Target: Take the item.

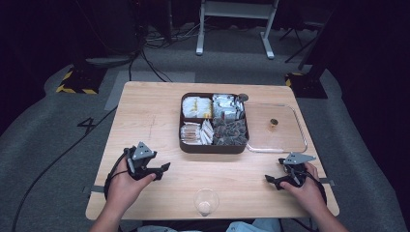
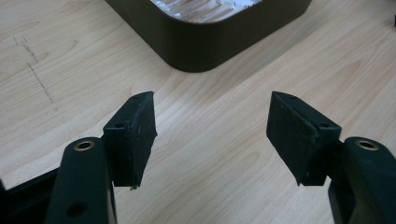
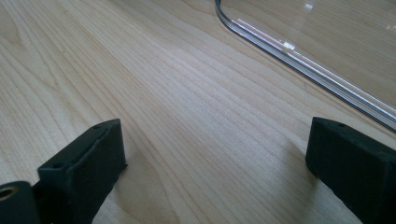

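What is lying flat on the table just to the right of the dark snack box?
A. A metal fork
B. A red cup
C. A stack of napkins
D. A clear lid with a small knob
D: a see-through lid with a small knob lies flat on the table, right beside the dark box of wrapped snacks.

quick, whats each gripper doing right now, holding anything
Left gripper: open, nothing between its jaws, over bare table near the brown tray.
Right gripper: open, holding nothing, beside the clear lid.
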The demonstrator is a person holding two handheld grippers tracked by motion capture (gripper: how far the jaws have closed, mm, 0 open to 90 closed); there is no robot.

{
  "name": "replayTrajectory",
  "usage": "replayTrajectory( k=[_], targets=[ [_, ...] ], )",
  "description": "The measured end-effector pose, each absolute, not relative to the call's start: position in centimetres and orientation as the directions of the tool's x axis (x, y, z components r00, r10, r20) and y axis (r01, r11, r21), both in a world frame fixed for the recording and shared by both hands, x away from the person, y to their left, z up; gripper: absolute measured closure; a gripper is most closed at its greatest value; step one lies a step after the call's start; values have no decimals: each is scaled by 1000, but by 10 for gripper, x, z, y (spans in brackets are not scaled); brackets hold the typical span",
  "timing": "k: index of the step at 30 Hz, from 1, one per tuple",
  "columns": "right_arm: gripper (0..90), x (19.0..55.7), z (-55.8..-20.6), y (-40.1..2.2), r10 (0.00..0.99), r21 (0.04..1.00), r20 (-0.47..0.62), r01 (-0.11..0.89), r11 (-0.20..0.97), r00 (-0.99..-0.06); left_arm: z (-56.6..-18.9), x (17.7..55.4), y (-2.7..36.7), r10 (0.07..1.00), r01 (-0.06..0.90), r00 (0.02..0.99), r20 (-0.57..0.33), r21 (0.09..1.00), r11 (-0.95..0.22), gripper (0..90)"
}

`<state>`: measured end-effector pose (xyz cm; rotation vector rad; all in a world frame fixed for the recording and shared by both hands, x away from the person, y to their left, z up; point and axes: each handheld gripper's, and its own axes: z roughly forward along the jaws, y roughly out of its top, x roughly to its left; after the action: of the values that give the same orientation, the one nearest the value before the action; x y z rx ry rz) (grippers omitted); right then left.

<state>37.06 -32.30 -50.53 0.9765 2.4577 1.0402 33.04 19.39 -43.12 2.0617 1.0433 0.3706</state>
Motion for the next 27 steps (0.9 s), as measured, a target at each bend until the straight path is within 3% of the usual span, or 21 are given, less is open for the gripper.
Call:
replayTrajectory(
  k=[16, 27],
  targets=[
    [51, 372, -505, -323, 684, 720, -4, 473, 508, -729, -393, 361, 175, 738, 481, 673, -53, 789, -382, 339],
    [57, 372, -505, -324, 679, 722, -3, 468, 509, -734, -370, 392, 155, 657, 412, 753, -39, 806, -424, 341]
  ],
)
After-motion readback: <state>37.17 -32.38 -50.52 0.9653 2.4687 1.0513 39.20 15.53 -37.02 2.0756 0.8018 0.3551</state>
